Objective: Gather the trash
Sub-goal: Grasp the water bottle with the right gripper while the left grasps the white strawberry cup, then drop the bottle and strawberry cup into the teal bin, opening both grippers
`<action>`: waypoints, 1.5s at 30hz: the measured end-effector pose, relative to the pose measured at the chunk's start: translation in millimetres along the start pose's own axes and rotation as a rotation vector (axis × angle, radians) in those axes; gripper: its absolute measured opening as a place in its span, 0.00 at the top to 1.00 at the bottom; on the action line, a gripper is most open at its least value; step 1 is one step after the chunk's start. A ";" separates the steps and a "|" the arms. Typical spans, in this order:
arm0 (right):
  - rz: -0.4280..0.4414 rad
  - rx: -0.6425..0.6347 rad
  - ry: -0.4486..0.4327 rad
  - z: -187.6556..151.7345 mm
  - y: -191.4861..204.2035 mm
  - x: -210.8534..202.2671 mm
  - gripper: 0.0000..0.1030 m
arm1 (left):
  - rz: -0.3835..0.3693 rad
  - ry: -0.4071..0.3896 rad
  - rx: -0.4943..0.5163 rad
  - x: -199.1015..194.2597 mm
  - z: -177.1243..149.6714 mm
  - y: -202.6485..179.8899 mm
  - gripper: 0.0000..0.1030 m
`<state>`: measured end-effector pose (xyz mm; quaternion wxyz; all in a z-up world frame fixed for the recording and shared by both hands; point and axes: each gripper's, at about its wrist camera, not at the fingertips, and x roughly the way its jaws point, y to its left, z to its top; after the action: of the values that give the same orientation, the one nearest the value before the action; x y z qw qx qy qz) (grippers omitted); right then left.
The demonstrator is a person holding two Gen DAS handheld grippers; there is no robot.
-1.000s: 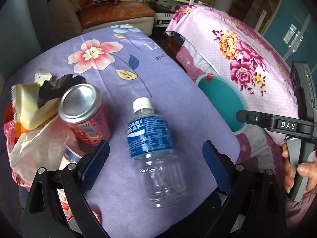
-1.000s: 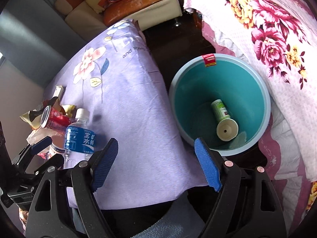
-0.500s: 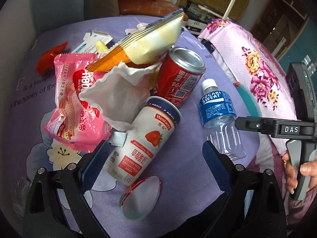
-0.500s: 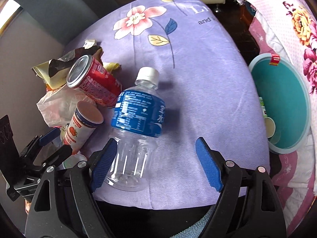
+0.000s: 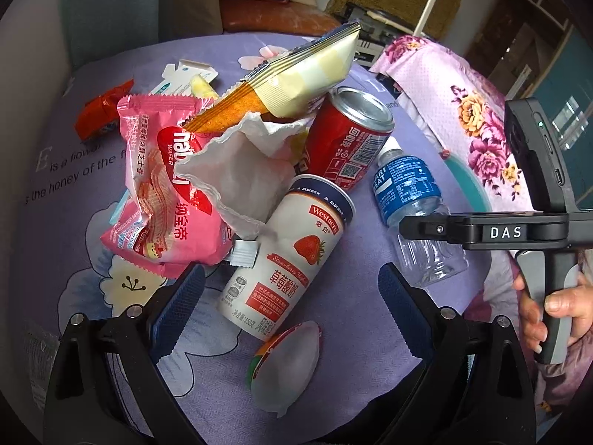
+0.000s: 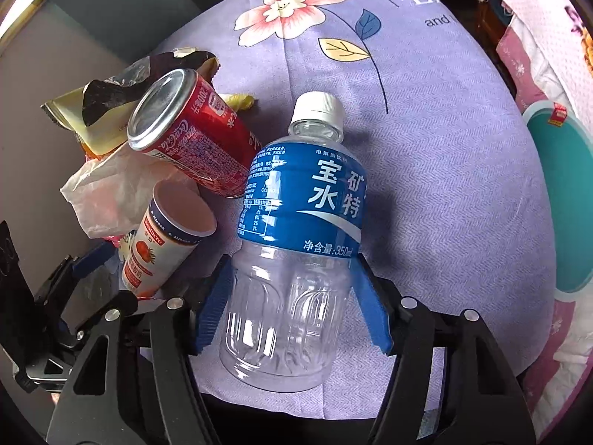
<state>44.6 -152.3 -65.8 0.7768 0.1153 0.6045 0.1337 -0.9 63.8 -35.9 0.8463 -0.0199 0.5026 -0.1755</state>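
A clear plastic bottle with a blue label and white cap lies on the purple floral tablecloth. My right gripper is closing on its clear lower half, and both blue pads touch its sides. The same bottle shows in the left wrist view, partly behind the right gripper's black body. My left gripper stands open above a lying strawberry yogurt cup, touching nothing. A red cola can leans beside the cup.
A pink wafer wrapper, a white paper bag, a yellow snack bag, a red wrapper and a foil lid lie around the cup. A teal bin stands off the table's right edge.
Both grippers swung left. The left went from over the bottle to the trash pile. The right went from the bin to the bottle, and its jaws narrowed onto it.
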 end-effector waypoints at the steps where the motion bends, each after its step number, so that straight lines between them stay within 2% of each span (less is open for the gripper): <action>1: -0.008 -0.003 -0.005 -0.3 -1.4 -1.6 0.40 | -0.002 -0.006 0.011 -2.6 0.5 -2.6 0.11; 2: -0.014 0.000 -0.008 -0.9 -4.4 -3.2 0.40 | -0.005 -0.007 0.024 -4.3 1.5 -5.8 0.13; 4: -0.044 0.007 -0.021 -3.0 -11.9 -7.2 0.40 | -0.013 -0.001 0.052 -7.2 3.6 -14.0 0.25; 6: -0.064 0.010 -0.029 -6.3 -20.1 -10.6 0.40 | -0.015 0.005 0.094 -6.7 6.9 -25.9 0.29; 10: -0.071 0.030 -0.039 -14.0 -36.0 -17.3 0.40 | 0.063 0.027 0.185 10.7 12.1 -43.7 0.29; 14: -0.083 0.031 -0.046 -18.2 -44.5 -21.9 0.40 | 0.112 0.091 0.207 37.4 17.5 -37.5 0.29; 20: -0.072 0.028 -0.050 -16.9 -48.0 -21.2 0.40 | 0.117 0.159 0.215 64.0 11.0 -32.3 0.29; 22: -0.066 0.029 -0.051 -13.8 -47.6 -19.3 0.40 | 0.124 0.185 0.222 75.1 7.0 -34.6 0.39; 25: -0.057 0.030 -0.049 -10.6 -48.0 -19.0 0.40 | 0.123 0.165 0.231 76.5 7.2 -42.0 0.46; 32: -0.028 0.044 -0.050 0.2 -53.2 -11.6 0.39 | 0.096 0.150 0.162 78.4 12.2 -45.1 0.47; 40: 0.038 0.069 -0.118 -6.4 -67.7 -25.6 0.40 | 0.025 0.114 0.105 45.3 18.4 -45.5 0.47; 45: 0.056 0.092 -0.170 -10.7 -82.8 -44.4 0.40 | 0.001 0.085 0.108 29.1 27.6 -61.4 0.47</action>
<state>29.4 -245.2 -56.3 0.8151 0.1786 0.5385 0.1172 18.4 -7.0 -34.0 0.8242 0.0334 0.5279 -0.2024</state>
